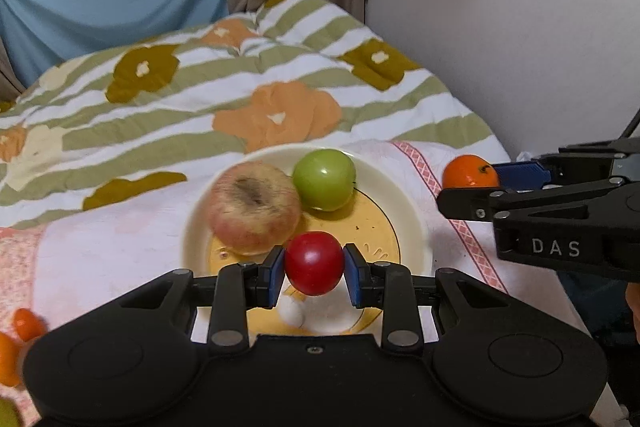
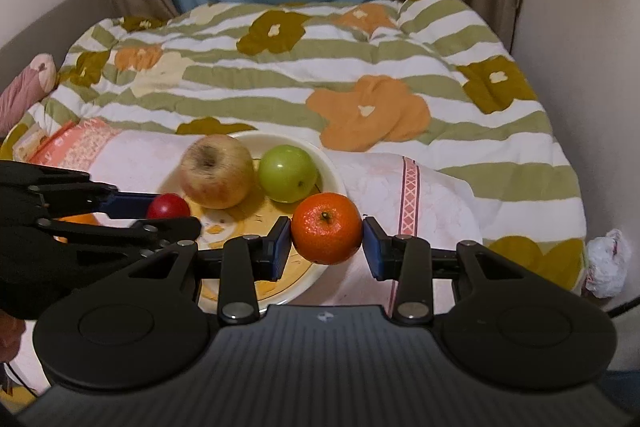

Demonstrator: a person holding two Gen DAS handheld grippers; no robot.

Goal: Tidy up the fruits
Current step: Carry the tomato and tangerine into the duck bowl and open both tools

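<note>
the left gripper (image 1: 314, 269) hangs over the near part of a cream plate (image 1: 404, 199), its blue pads pinching a small red fruit (image 1: 314, 263) from either side. the right gripper (image 2: 326, 241) has its pads pressed on a mandarin (image 2: 326, 227), stem facing up, held above the plate's edge at about four o'clock in its own view.

on the plate a pale, blotchy apple (image 1: 254, 213) sits at roughly ten o'clock from the red fruit, its dark hollow turned upward, and a green apple (image 1: 324, 179) sits at twelve o'clock, just beside the pale one; i cannot tell whether the two touch. the plate has a yellow centre and rests on a white towel (image 1: 112, 235) with a pink patterned border, spread over a floral striped quilt (image 1: 240, 83).

at the far lower left of the left wrist view, around eight o'clock, a couple of blurred orange fruits (image 1: 24, 325) lie on the towel, probably more mandarins. a crumpled white bag (image 2: 608, 263) sits at the quilt's right edge.
</note>
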